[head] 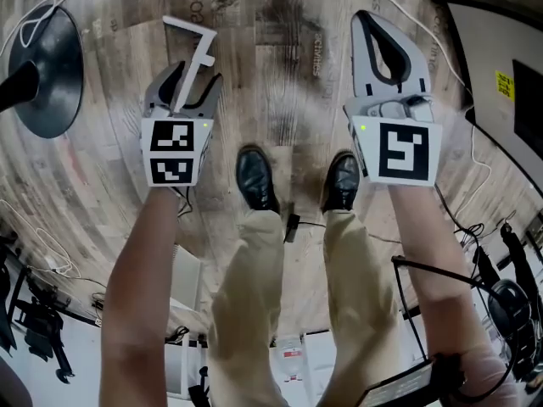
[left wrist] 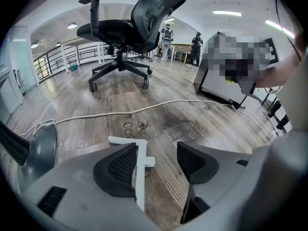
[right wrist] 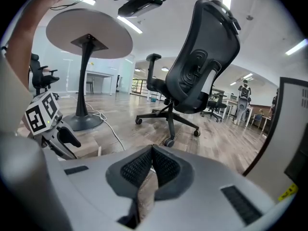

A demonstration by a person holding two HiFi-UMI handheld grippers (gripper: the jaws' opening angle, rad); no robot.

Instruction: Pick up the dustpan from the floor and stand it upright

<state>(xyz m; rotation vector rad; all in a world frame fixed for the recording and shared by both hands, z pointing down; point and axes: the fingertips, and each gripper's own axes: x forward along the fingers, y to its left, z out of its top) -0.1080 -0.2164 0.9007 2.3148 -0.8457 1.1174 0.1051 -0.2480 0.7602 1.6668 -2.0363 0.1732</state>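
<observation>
My left gripper (head: 197, 76) hangs over the wooden floor with its jaws well apart. A thin white L-shaped bar (head: 192, 51) runs between them. In the left gripper view the white bar (left wrist: 139, 177) lies against the left pad (left wrist: 120, 165), while the right pad (left wrist: 192, 160) stands clear of it. No dustpan scoop shows in any view. My right gripper (head: 366, 17) is held out to the right with its pads (right wrist: 159, 165) pressed together and nothing between them.
A black round table base (head: 51, 66) sits at the left, close to my left gripper. A black office chair (left wrist: 134, 28) stands ahead, and a white cable (left wrist: 144, 109) crosses the floor. A dark cabinet (head: 501, 83) is at the right. The person's shoes (head: 254, 176) are below.
</observation>
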